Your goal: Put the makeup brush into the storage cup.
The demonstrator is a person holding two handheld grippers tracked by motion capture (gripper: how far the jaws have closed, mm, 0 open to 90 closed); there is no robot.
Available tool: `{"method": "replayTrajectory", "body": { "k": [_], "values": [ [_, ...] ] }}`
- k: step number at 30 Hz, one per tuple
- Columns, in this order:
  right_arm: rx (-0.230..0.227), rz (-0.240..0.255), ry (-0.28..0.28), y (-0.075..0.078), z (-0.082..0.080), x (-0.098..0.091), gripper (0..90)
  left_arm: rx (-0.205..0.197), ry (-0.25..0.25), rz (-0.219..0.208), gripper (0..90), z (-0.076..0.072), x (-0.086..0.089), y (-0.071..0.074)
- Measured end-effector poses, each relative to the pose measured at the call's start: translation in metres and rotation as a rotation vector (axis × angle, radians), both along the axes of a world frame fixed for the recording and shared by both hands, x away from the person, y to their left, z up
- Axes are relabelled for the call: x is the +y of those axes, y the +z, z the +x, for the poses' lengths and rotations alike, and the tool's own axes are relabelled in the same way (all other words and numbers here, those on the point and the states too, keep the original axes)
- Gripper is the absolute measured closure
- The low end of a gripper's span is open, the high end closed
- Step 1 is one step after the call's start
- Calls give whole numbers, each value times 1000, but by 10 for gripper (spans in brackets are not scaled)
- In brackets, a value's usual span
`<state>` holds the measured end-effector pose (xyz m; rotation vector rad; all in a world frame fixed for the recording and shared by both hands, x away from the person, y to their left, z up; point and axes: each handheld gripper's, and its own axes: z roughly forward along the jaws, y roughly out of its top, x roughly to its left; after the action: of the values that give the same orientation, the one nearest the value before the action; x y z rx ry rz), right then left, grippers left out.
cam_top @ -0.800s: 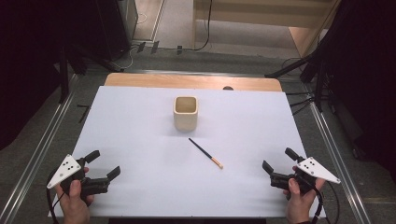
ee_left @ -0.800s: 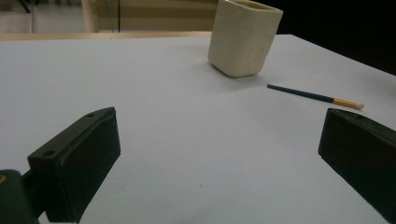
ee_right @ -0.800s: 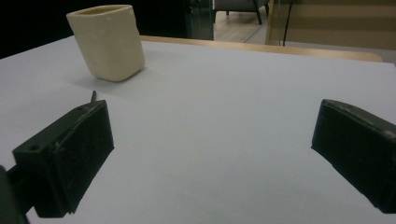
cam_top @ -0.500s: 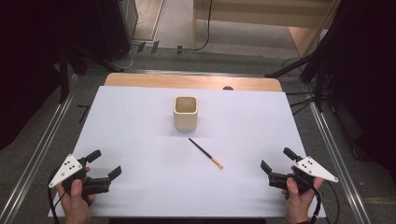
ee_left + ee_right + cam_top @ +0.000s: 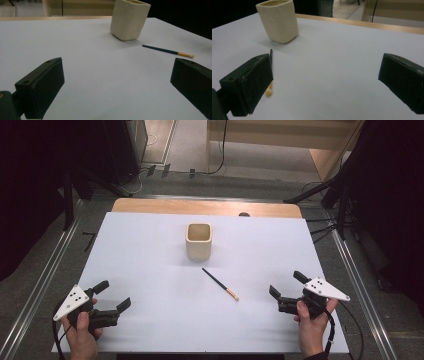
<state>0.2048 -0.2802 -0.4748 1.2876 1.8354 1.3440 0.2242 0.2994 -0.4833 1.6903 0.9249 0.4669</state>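
A cream square cup [image 5: 199, 240] stands upright at the middle of the white table. A thin dark paintbrush [image 5: 220, 283] with an orange end lies flat just in front of it, slanting toward the near right. My left gripper [image 5: 114, 295] is held low at the near left corner, open with nothing between its jaws. In the left gripper view [image 5: 117, 80] the cup [image 5: 130, 20] and brush [image 5: 167, 50] lie ahead. My right gripper [image 5: 286, 284] is open at the near right, a short way from the brush. In the right gripper view [image 5: 325, 80] the brush [image 5: 271, 58] runs behind its left jaw, the cup [image 5: 279, 20] beyond.
The white table top [image 5: 150, 250] ends in a wooden strip [image 5: 200, 207] at the far edge. Metal rails [image 5: 45, 285] run along the floor on both sides. Dark stands and cables sit beyond the table.
My right gripper has shifted a little to the left, toward the brush. The left gripper, cup and brush have stayed put.
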Motion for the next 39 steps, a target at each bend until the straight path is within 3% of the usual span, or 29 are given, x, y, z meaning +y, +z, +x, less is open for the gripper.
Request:
{"method": "replayTrajectory", "body": {
  "k": [11, 18, 27, 39],
  "values": [
    [-6, -20, 51, 17, 23, 22, 0, 3, -9, -2, 0, 0, -1, 0],
    [2, -56, 99, 27, 39, 43, 1, 4, -11, -3, 0, 0, -1, -1],
    [21, -67, 132, 35, 53, 58, 8, 6, -11, -6, 0, 0, 0, -1],
    [116, -114, 184, 43, 75, 79, 75, 6, -12, -10, 0, -1, -1, 0]
  ]
}}
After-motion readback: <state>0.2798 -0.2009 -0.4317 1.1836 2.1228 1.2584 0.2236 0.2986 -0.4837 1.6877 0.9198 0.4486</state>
